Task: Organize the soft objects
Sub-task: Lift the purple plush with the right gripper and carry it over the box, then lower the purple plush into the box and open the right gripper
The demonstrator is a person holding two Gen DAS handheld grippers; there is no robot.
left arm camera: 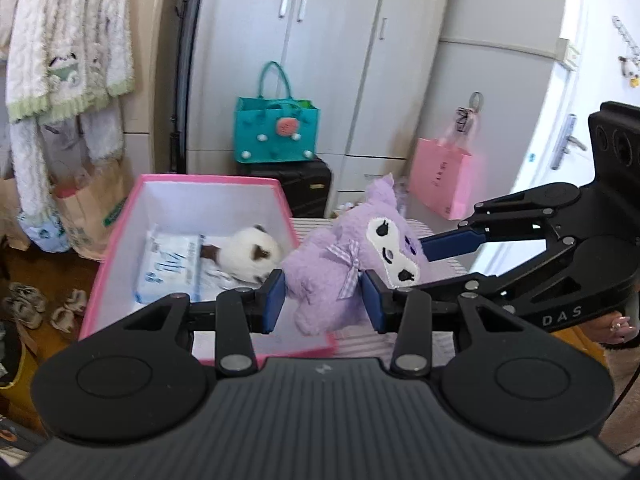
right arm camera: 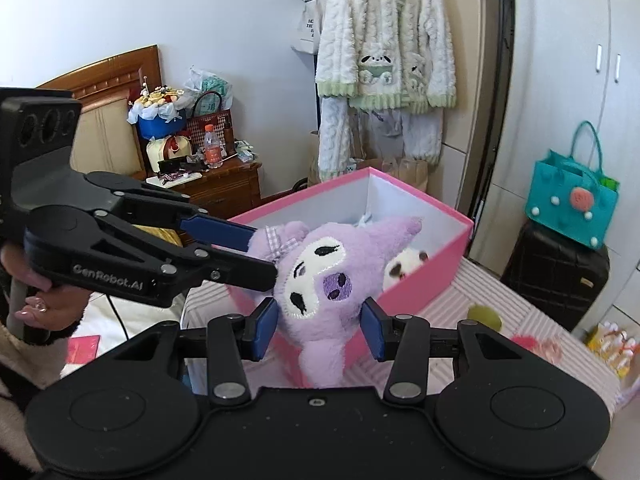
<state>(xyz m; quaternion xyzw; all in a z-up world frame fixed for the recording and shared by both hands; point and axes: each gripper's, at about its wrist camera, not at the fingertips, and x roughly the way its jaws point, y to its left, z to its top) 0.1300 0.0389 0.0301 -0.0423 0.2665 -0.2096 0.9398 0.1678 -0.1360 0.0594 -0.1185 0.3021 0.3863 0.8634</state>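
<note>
Purple plush toy [left arm camera: 340, 276] sits clamped between both hand-held grippers, left [left arm camera: 324, 300] and right [right arm camera: 318, 330], beside pink box [left arm camera: 120, 248].

A bedroom in a home. Wooden headboard [right arm camera: 120, 68] in one corner, with a bedside cabinet [right arm camera: 224, 188] full of small things and a water bottle [right arm camera: 213, 151]. Tall white wardrobe [left arm camera: 332, 40] against the wall. Fluffy white jacket [right arm camera: 386, 36] hanging up. Black suitcase [right arm camera: 556, 272] with a blue-green bag [right arm camera: 572, 204] on top. Slippers [left arm camera: 28, 304] on the floor.
</note>
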